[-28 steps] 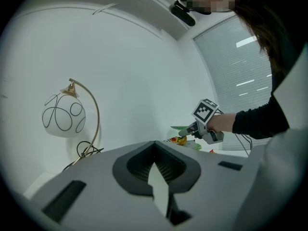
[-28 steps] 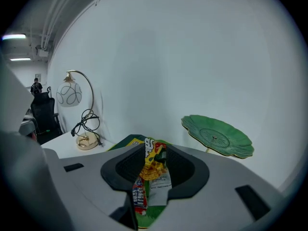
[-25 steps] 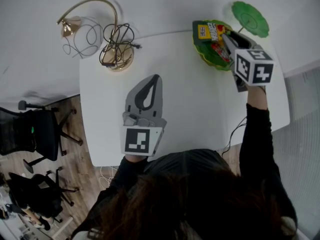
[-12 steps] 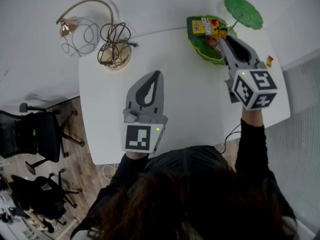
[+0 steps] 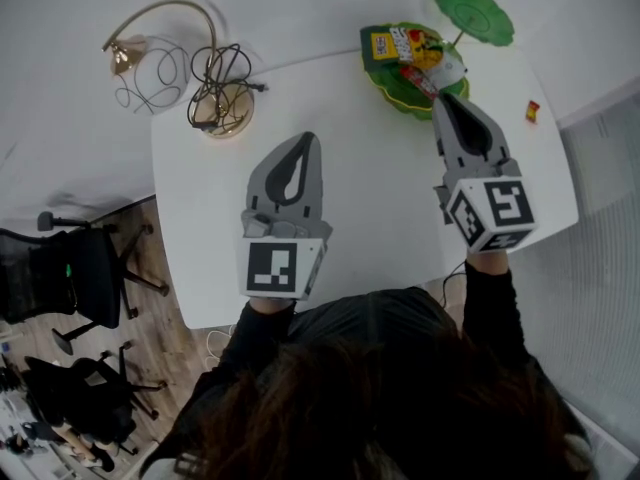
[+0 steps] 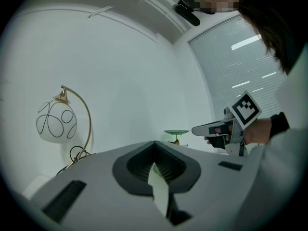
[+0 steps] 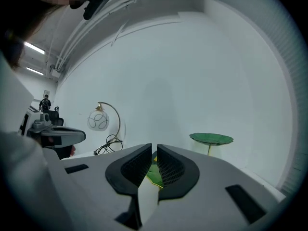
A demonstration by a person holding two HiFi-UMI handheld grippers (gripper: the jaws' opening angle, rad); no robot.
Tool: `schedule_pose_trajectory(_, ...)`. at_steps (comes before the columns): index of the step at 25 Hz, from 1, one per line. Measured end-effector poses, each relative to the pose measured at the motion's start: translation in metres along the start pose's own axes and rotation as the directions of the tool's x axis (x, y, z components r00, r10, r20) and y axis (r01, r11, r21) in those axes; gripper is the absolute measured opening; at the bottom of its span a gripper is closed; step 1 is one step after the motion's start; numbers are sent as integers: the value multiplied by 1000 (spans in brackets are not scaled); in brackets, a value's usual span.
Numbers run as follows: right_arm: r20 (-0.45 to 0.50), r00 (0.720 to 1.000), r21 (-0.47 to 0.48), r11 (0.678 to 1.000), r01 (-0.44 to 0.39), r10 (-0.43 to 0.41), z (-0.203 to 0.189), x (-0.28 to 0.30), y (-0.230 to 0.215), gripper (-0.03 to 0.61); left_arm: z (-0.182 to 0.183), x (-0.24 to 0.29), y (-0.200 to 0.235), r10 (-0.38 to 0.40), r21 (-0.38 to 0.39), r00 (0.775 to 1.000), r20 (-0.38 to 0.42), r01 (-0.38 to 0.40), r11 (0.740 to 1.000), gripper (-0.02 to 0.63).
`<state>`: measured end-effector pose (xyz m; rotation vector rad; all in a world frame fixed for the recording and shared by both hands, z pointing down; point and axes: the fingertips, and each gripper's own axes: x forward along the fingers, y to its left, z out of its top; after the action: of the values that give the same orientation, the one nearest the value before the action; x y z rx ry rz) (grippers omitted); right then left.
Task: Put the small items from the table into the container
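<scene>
A green leaf-shaped container (image 5: 393,85) stands at the table's far right and holds a yellow packet (image 5: 381,44) and several red and white small items. One small red and yellow item (image 5: 532,111) lies on the table (image 5: 380,198) near the right edge. My right gripper (image 5: 443,99) hovers just short of the container; its jaws are closing, almost together, with nothing between them (image 7: 154,148). My left gripper (image 5: 311,138) sits level over the table's middle, shut and empty (image 6: 154,143).
A green lotus-leaf dish on a stem (image 5: 474,13) rises behind the container. A brass arc lamp (image 5: 125,53) with a coiled black cable (image 5: 225,88) occupies the far left corner. Office chairs (image 5: 70,268) stand on the floor to the left.
My right gripper has drawn back from over the container toward the person, and its jaws have narrowed. The left gripper has stayed put.
</scene>
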<state>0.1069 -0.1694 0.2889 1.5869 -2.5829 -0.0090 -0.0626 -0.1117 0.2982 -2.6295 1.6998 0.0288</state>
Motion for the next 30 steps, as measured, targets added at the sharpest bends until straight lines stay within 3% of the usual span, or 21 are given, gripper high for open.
schedule_pose_trajectory(11,7,999,-19,999,47,-46,-24,-24,13,49,-2,8,-15,-29,-8,1000,-10,29,1000,3)
schedule_pose_trajectory(30,28,999,-40,999,19,-18,-25,-31,24,40,-5,10,-16,-25,-24,999,-28,24,999,3)
